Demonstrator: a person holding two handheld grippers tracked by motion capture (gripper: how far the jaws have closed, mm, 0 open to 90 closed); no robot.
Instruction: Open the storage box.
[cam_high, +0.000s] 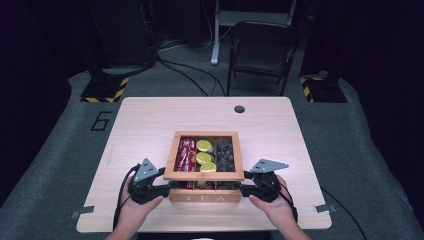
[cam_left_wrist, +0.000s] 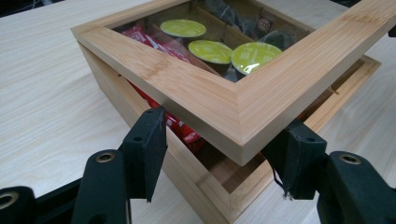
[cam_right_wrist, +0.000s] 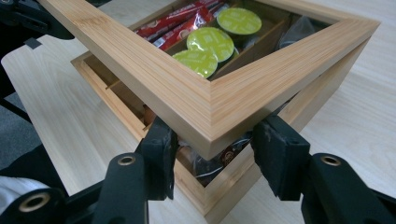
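Observation:
A wooden tea box (cam_high: 205, 196) marked TEA stands near the table's front edge. Its glass-paned lid (cam_high: 204, 175) is tilted up at the front, off the box. Inside lie red sachets (cam_high: 186, 154), yellow-green capsules (cam_high: 205, 157) and dark tea bags (cam_high: 226, 152). My left gripper (cam_high: 167, 184) clasps the lid's front left corner (cam_left_wrist: 238, 116), one jaw on each side of it. My right gripper (cam_high: 245, 187) holds the front right corner (cam_right_wrist: 210, 107) the same way. The box's open front compartments (cam_left_wrist: 224, 172) show under the raised lid.
The box sits on a light wooden table (cam_high: 145, 125) with a cable hole (cam_high: 239, 109) at the back. Behind the table are a folding chair (cam_high: 260, 47) and two stand bases with yellow-black tape (cam_high: 102, 90) (cam_high: 320, 89). Cables cross the floor.

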